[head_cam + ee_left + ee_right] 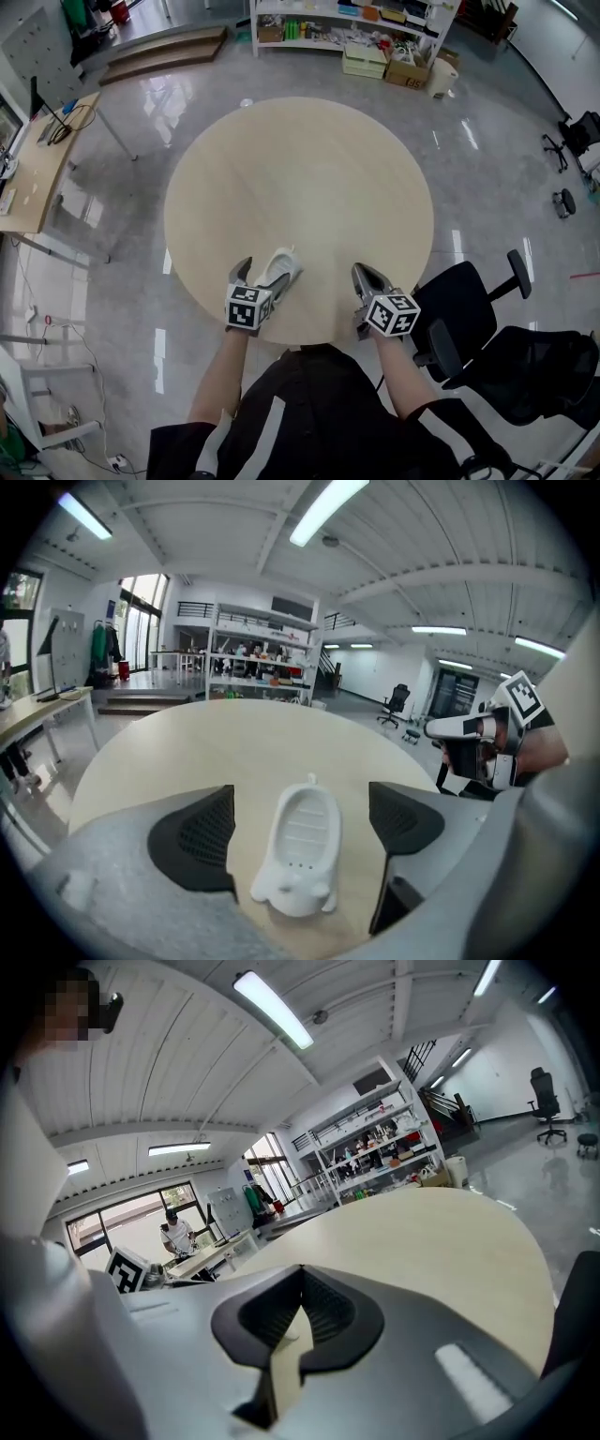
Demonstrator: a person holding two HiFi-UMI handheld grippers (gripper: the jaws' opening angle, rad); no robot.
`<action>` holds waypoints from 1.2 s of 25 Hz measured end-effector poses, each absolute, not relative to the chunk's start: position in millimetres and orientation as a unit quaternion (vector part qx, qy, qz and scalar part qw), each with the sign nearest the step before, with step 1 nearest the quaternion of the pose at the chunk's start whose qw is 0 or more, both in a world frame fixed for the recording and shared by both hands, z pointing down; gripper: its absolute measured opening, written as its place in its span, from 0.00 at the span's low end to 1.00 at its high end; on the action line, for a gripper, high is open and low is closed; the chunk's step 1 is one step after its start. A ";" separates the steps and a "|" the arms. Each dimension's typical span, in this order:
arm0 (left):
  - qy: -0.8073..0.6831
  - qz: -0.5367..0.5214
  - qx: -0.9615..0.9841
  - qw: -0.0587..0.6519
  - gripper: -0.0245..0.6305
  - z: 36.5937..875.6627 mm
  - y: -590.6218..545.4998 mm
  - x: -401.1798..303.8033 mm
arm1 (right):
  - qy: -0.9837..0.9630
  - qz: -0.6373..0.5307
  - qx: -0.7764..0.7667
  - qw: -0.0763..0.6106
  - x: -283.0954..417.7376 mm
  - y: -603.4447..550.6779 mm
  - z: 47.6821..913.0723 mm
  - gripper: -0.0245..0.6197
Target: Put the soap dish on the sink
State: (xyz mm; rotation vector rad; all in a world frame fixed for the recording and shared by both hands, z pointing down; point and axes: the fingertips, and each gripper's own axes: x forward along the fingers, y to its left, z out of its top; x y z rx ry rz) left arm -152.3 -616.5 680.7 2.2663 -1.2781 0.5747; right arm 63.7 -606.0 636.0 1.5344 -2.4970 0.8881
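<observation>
A white soap dish [280, 272] [302, 846] lies on the round beige table [300, 169] near its front edge. My left gripper [261, 275] [300, 799] is open wide, one jaw on each side of the dish, with a gap between each pad and the dish. To its right my right gripper [367, 277] [299, 1286] is shut with nothing between its pads, over the table's front edge. No sink shows in any view.
A black office chair [472, 309] stands right of the table. Shelves with boxes [349, 28] line the far wall and a wooden desk [37, 164] stands at the left. A person [174, 1234] stands far off by the windows.
</observation>
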 end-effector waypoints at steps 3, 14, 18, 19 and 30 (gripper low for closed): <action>-0.490 0.177 0.822 0.230 0.68 665.9 -606.2 -174.5 | -0.820 0.274 0.502 0.025 56.7 -597.0 622.5 0.05; -0.527 0.038 0.831 0.174 0.04 608.1 -547.3 -210.3 | -0.829 0.238 0.507 0.010 39.0 -524.7 605.9 0.05; -0.512 0.013 0.843 0.168 0.04 593.9 -528.7 -203.0 | -0.827 0.234 0.512 0.007 41.1 -505.1 599.9 0.05; -0.511 0.018 0.844 0.164 0.04 593.6 -525.8 -201.9 | -0.827 0.233 0.511 0.007 40.7 -501.5 599.0 0.05; -0.495 -0.041 0.858 0.130 0.04 552.3 -496.8 -202.2 | -0.843 0.174 0.508 -0.002 59.7 -493.5 566.8 0.05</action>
